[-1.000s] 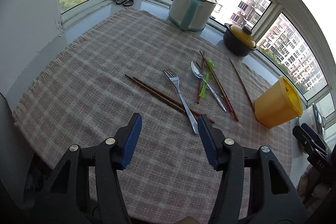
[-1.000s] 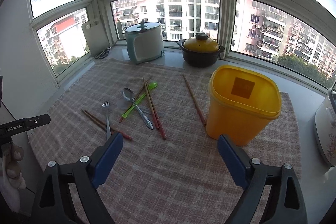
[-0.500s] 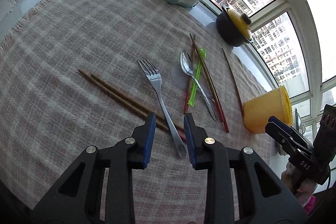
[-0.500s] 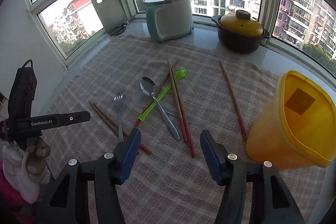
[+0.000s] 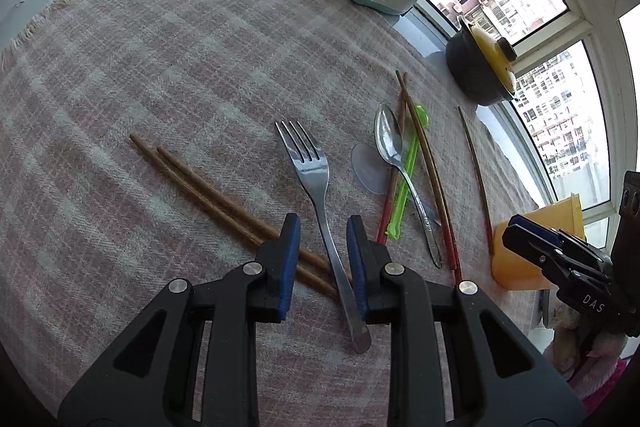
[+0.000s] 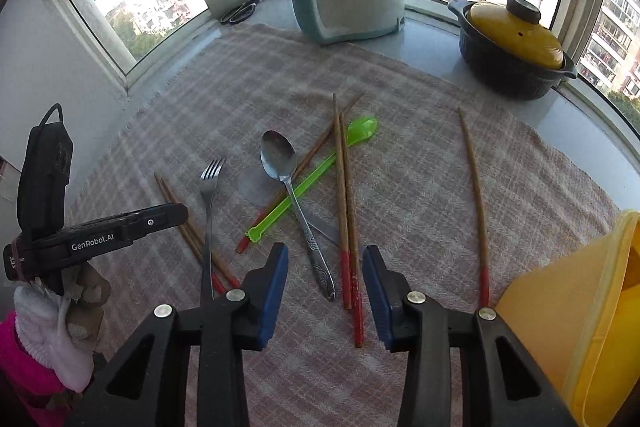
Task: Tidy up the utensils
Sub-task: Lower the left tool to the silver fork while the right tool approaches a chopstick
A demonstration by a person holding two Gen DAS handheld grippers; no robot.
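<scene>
Narrowing since the earlier frame, the left gripper (image 5: 323, 259) straddles the fork (image 5: 316, 187) handle ungripped; the right gripper (image 6: 325, 287) brackets the spoon (image 6: 292, 195) handle, also narrowed, holding nothing.

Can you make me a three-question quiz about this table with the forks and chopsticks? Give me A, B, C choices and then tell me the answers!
1. Where is the fork handle?
A. Between the left gripper jaws
B. Inside the yellow bin
C. On the windowsill

2. What colour is the plastic spoon?
A. Blue
B. Green
C. Red

3. How is the dark pot by the window?
A. Tipped over
B. Open
C. Covered by a yellow lid

Answers:
1. A, the handle runs between the blue pads, which have just been closing but do not clearly press on it.
2. B, it is bright green, lying under the metal spoon.
3. C, the yellow lid sits on top.
</scene>
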